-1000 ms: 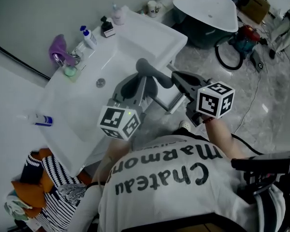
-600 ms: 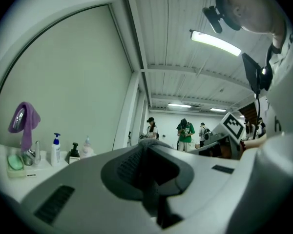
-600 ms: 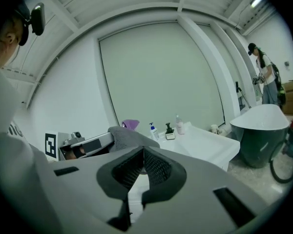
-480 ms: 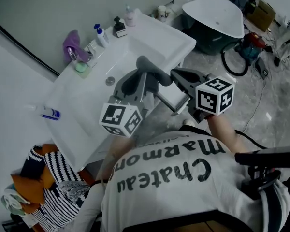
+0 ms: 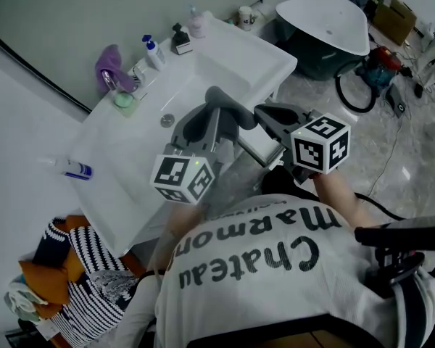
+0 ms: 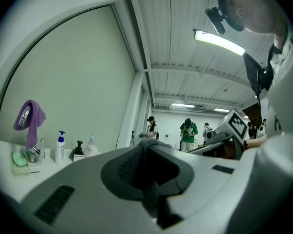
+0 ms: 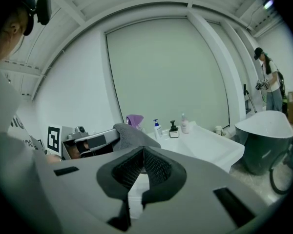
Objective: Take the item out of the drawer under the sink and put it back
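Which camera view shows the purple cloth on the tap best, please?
The left gripper view: the purple cloth hangs over the tap, side-on, large and unobstructed. The head view shows it from above, smaller. The right gripper view shows it tiny and partly hidden.

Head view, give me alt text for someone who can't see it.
A person stands at a white sink, holding the left claw and the right claw shut and empty near its front edge. Bottles and a purple cloth sit along its back edge.
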### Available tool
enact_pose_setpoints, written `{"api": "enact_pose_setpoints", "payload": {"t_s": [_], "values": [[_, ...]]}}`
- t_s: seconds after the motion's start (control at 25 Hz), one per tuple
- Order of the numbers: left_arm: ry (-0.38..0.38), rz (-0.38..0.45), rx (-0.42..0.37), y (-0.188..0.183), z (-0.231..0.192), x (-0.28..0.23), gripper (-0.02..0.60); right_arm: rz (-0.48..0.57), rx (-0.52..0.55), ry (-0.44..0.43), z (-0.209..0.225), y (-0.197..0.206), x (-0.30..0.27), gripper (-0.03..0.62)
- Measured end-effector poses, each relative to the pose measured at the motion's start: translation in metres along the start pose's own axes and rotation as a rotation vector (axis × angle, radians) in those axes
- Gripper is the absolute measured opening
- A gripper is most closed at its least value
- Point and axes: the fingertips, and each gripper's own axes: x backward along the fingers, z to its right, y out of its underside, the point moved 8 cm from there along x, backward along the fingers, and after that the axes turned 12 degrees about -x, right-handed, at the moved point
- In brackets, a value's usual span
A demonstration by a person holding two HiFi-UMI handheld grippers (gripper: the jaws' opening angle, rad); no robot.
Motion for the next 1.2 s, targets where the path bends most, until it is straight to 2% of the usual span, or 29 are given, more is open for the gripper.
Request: {"api": "enact_pose_setpoints", "payload": {"t_s": [0.56,1.2], "values": [[-0.009,-0.016,-0.048,0.002,0.005,-0.024,0.031,0.016,-0.013,-0.042,0.030,-0.003,-0.009,0.011],[-0.026,-0.043,-0.055,0.007,-0.003,-0.125,0.031,-0.013,-0.042,-0.058,0.123,-0.048,-0.029,0.011]]}}
